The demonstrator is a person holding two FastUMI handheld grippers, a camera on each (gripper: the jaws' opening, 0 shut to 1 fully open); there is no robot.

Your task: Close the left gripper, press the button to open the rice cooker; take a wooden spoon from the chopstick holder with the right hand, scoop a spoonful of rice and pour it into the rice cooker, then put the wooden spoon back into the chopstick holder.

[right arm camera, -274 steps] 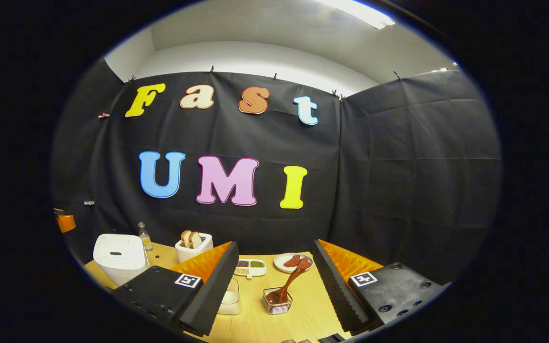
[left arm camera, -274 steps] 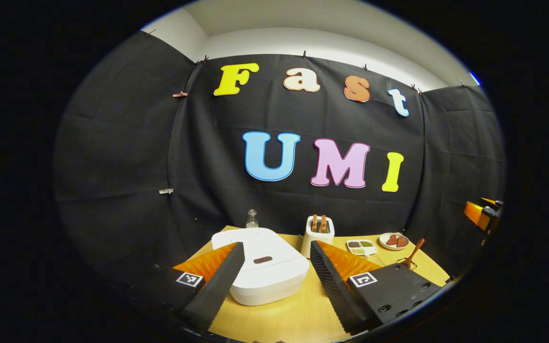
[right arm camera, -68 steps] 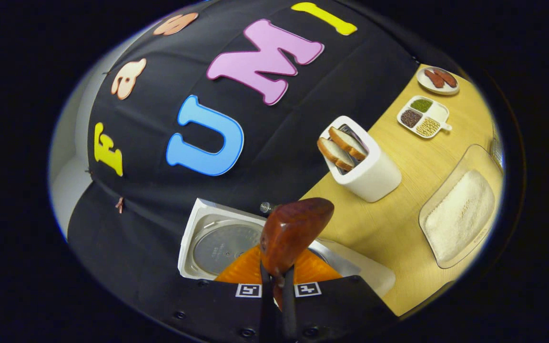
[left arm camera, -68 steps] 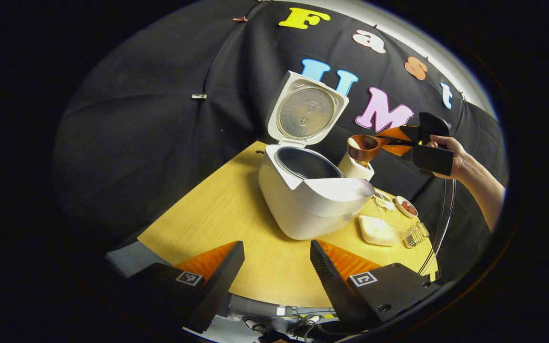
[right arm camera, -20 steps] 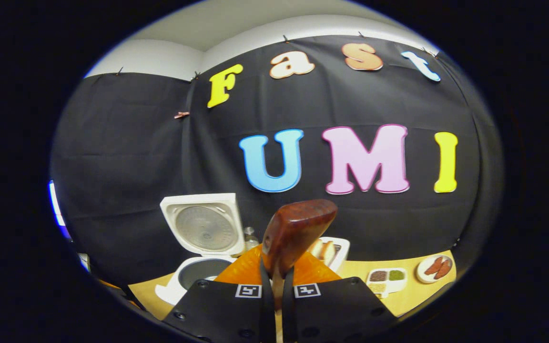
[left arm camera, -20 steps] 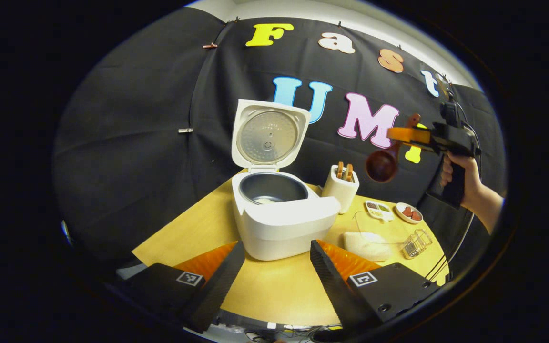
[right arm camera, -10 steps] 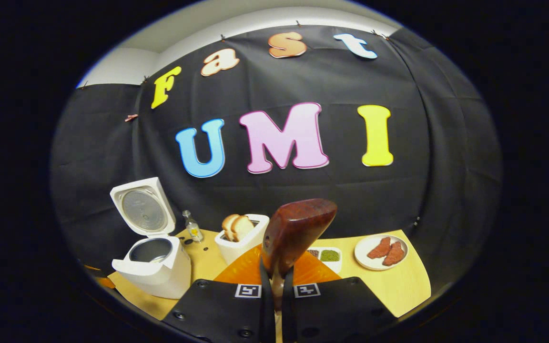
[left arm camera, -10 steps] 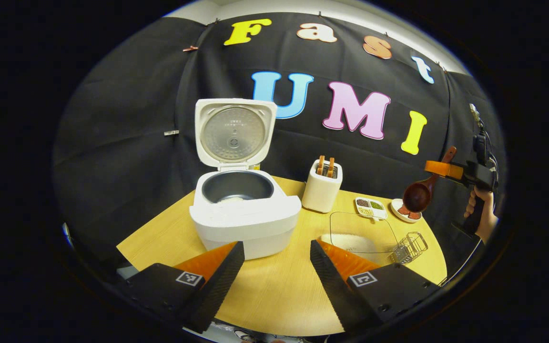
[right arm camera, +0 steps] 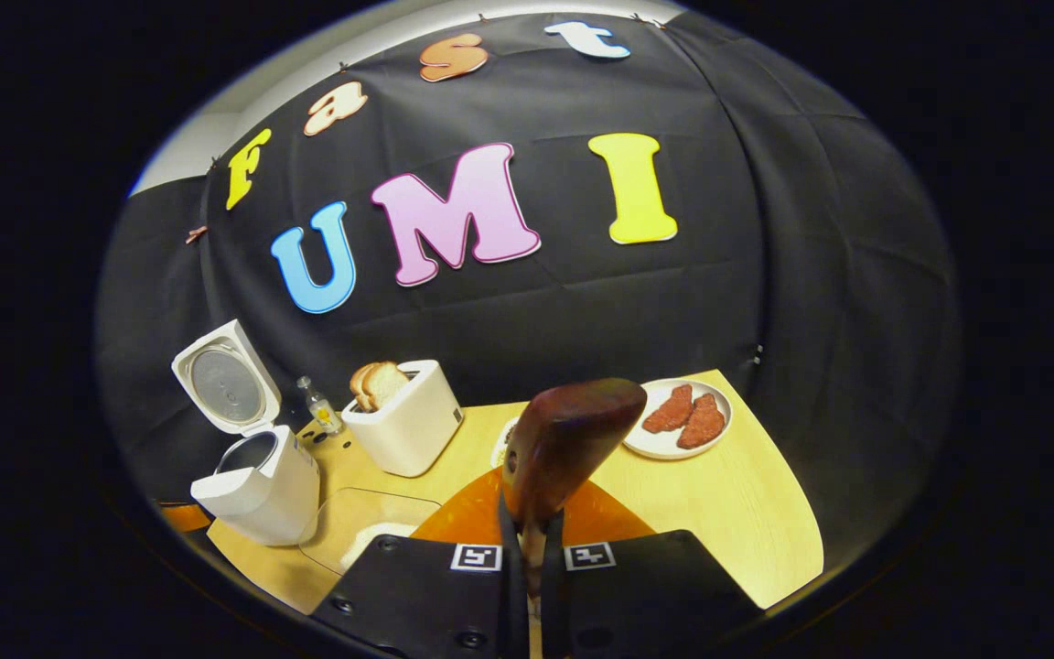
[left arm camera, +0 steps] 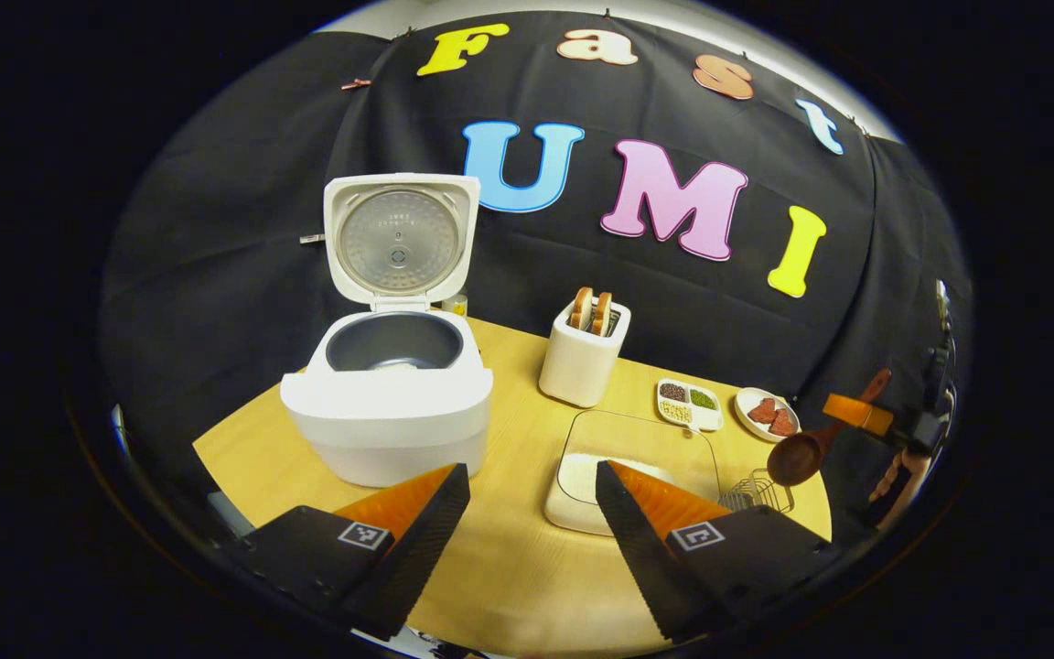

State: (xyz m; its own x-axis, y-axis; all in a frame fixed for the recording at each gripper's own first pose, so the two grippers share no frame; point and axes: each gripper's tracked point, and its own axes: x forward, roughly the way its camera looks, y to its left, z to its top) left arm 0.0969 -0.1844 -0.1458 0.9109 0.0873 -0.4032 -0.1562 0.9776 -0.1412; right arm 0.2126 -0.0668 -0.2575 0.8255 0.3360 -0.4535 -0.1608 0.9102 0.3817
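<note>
Above table [left arm camera: 509, 558], wooden spoon [left arm camera: 811, 444] slants, bowl lowest.

Materials and finish
Glossy dark wooden spoon [right arm camera: 568, 444]; smooth white plastic rice cooker [left arm camera: 392, 409], metal-lined lid; matt wood-grain table [left arm camera: 509, 558].

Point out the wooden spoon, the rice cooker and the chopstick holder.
wooden spoon [left arm camera: 795, 459]: left gripper view, on its bowl.
rice cooker [left arm camera: 387, 410]: left gripper view, on its white front.
chopstick holder [left arm camera: 758, 495]: left gripper view, on its wire rim.
</note>
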